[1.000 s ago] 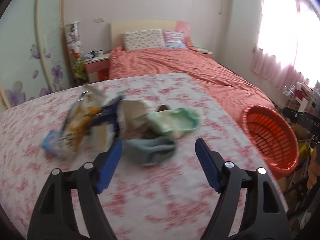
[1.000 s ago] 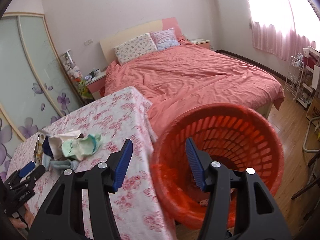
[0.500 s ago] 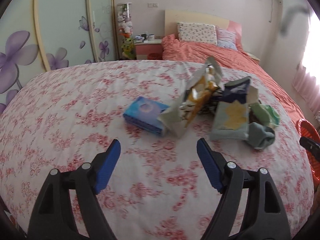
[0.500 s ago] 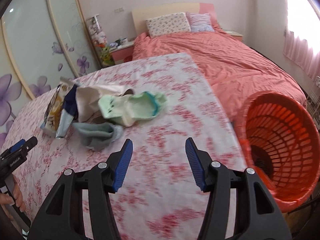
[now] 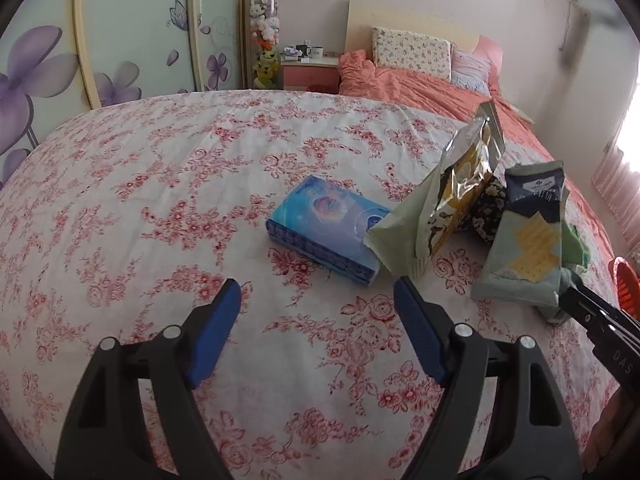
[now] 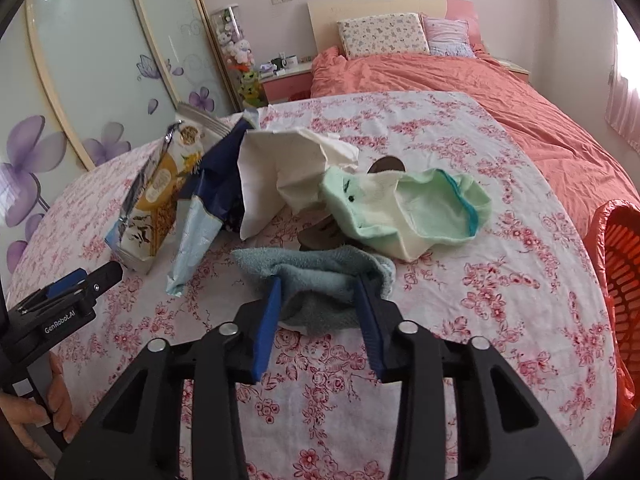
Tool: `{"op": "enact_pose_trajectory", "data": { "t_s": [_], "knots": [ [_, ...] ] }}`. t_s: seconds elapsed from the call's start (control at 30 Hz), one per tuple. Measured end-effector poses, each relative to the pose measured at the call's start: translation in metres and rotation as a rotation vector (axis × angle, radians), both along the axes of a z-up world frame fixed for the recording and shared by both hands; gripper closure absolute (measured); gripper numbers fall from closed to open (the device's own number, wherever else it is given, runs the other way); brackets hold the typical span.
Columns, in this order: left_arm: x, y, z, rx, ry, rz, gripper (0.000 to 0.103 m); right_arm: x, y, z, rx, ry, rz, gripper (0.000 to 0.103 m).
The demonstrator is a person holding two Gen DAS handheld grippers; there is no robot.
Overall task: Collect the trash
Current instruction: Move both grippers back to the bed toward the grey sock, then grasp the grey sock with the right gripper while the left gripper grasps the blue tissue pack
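right gripper (image 6: 318, 292): jaws just been closing, grey-blue cloth (image 6: 316, 276) between the pads, both pads against its sides
left gripper (image 5: 316, 300): jaws wide apart, nothing between, above floral tablecloth (image 5: 160, 208)
blue tissue pack (image 5: 326, 226): flat on the cloth, just ahead of left gripper
snack bags (image 5: 460, 188): touching tissue pack
orange basket (image 6: 624, 256): off table's right edge

Blue tissue pack (image 5: 326, 226): flat on flowered tablecloth (image 5: 160, 208), mid-surface, corner touching snack bag.
Snack bag (image 6: 154, 196): foil-lined, yellow print, torn open, propped upright, toward left edge.
Navy-and-pale wrapper (image 6: 204, 216): crumpled, leaning beside snack bag.
White paper (image 6: 280, 172): crumpled, mid-pile.
Mint-green sock (image 6: 404, 210): limp, opening facing right edge.
Grey-blue sock (image 6: 316, 280): bunched, nearest front edge.
Red basket (image 6: 622, 264): lined, off right edge.
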State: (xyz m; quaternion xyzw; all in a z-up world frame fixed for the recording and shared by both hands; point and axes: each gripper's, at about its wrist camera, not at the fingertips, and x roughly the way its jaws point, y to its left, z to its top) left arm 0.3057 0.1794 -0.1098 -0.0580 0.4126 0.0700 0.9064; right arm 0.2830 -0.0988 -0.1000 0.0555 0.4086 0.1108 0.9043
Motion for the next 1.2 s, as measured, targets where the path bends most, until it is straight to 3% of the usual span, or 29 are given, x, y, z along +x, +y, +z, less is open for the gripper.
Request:
{"op": "enact_pose_trajectory", "data": {
  "t_s": [0.13,0.3,0.5,0.6,0.67,0.73,0.8,0.87,1.2],
  "knots": [
    [0.011,-0.003,-0.004,0.026,0.022,0.017,0.026,-0.002,-0.001,0.000,-0.003,0.002,-0.004,0.074],
    [0.016,0.017,-0.005,0.045,0.038,0.115,0.028,-0.002,-0.002,-0.001,-0.005,0.006,-0.017,0.088],
    [0.016,0.061,-0.008,0.033,0.073,0.246,0.034,-0.004,-0.008,0.000,-0.039,-0.007,-0.065,0.091],
    [0.008,0.071,0.002,-0.023,0.017,0.233,0.031,-0.004,-0.013,0.001,-0.041,-0.015,-0.066,0.091],
    [0.004,0.068,0.009,-0.039,-0.029,0.217,0.023,-0.006,-0.014,0.002,-0.027,-0.022,-0.046,0.091],
    [0.009,0.061,0.014,-0.034,-0.057,0.191,0.018,-0.009,-0.017,0.003,-0.011,-0.029,-0.029,0.085],
    [0.020,0.051,0.015,-0.012,-0.050,0.160,0.018,-0.009,-0.019,0.003,0.011,-0.028,-0.016,0.062],
    [0.034,0.043,0.015,0.003,-0.040,0.135,0.018,-0.007,-0.019,0.004,0.024,-0.025,-0.013,0.054],
    [0.079,0.028,0.001,0.041,0.041,0.117,0.018,0.014,0.000,-0.004,-0.015,0.015,-0.049,0.039]
  ]
}}
